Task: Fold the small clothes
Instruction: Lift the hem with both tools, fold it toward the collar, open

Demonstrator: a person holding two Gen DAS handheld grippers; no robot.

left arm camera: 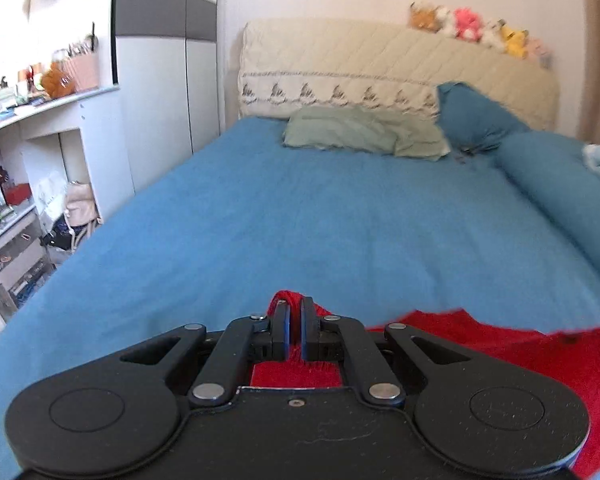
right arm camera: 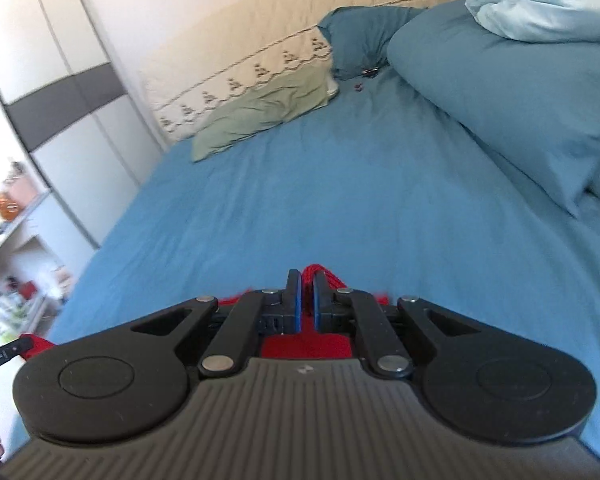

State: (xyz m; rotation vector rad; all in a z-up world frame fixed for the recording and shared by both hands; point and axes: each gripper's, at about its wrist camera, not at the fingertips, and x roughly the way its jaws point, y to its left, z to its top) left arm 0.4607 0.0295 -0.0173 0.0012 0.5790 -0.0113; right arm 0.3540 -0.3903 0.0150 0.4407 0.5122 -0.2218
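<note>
A red knitted garment (left arm camera: 500,356) hangs over the near end of the blue bed sheet (left arm camera: 300,220). My left gripper (left arm camera: 295,312) is shut on a bunched edge of it, and red cloth spreads to the right below the gripper. My right gripper (right arm camera: 307,284) is shut on another edge of the same red garment (right arm camera: 306,346), which shows between and under its fingers. The left gripper's tip with a bit of red cloth shows at the left edge of the right wrist view (right arm camera: 4,354). Most of the garment is hidden under both grippers.
A green pillow (left arm camera: 364,132) and a blue pillow (left arm camera: 476,116) lie at the cream headboard (left arm camera: 380,60). A rolled blue duvet (right arm camera: 512,92) runs along the right side. A wardrobe (left arm camera: 160,80) and cluttered shelves (left arm camera: 20,184) stand left of the bed.
</note>
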